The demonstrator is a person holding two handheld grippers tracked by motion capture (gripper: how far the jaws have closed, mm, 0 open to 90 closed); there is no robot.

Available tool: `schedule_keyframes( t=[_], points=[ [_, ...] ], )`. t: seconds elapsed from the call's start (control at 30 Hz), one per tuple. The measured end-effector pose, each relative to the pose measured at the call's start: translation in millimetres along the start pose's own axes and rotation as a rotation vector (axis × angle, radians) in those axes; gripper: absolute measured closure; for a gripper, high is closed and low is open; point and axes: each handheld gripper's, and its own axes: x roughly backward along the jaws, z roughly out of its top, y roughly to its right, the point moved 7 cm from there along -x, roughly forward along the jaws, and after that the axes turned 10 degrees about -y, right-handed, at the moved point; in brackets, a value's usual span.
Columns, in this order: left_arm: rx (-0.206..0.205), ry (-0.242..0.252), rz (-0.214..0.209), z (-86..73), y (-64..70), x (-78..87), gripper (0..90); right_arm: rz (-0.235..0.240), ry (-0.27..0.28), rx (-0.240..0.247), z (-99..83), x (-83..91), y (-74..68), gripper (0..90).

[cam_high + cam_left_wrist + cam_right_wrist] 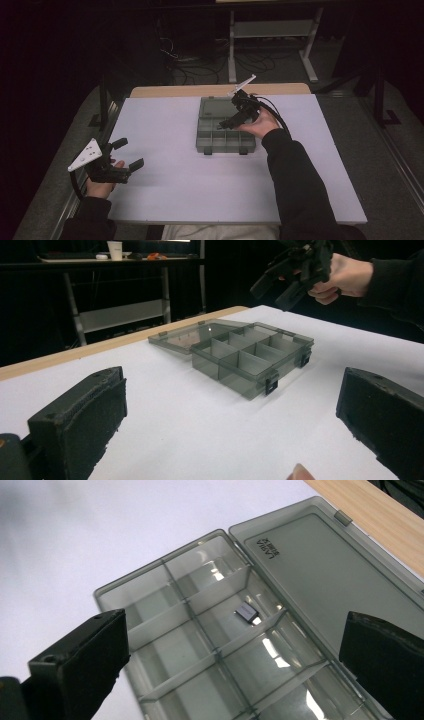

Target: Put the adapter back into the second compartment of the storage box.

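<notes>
Over the open organizer box (220, 136) at mid-table hovers the right gripper (239, 116), jaws spread wide, empty. Looks like a pick or a just-made drop of the small dark chip (246, 612) lying in a middle compartment; calls next for a straight descent between dividers. Smoky clear plastic, lid (320, 575) flat back. Left gripper (120, 156) idles near the table's edge, agape too.

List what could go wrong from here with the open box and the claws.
1. The small dark piece lies loose in one compartment of the compartment box; a knock from the right claw, open above it, could bounce it out.
2. The open lid lies flat toward the table's far edge; pressing on it might strain the hinge.
</notes>
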Motion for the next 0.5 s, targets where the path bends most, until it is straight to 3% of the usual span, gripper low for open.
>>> schedule_keyframes(
  t=[0.5],
  points=[
    [-0.001, -0.002, 0.003, -0.3, -0.1, 0.6, 0.0, 0.003, 0.054, 0.025, -12.9, 15.4, -12.9, 0.0]
  ],
)
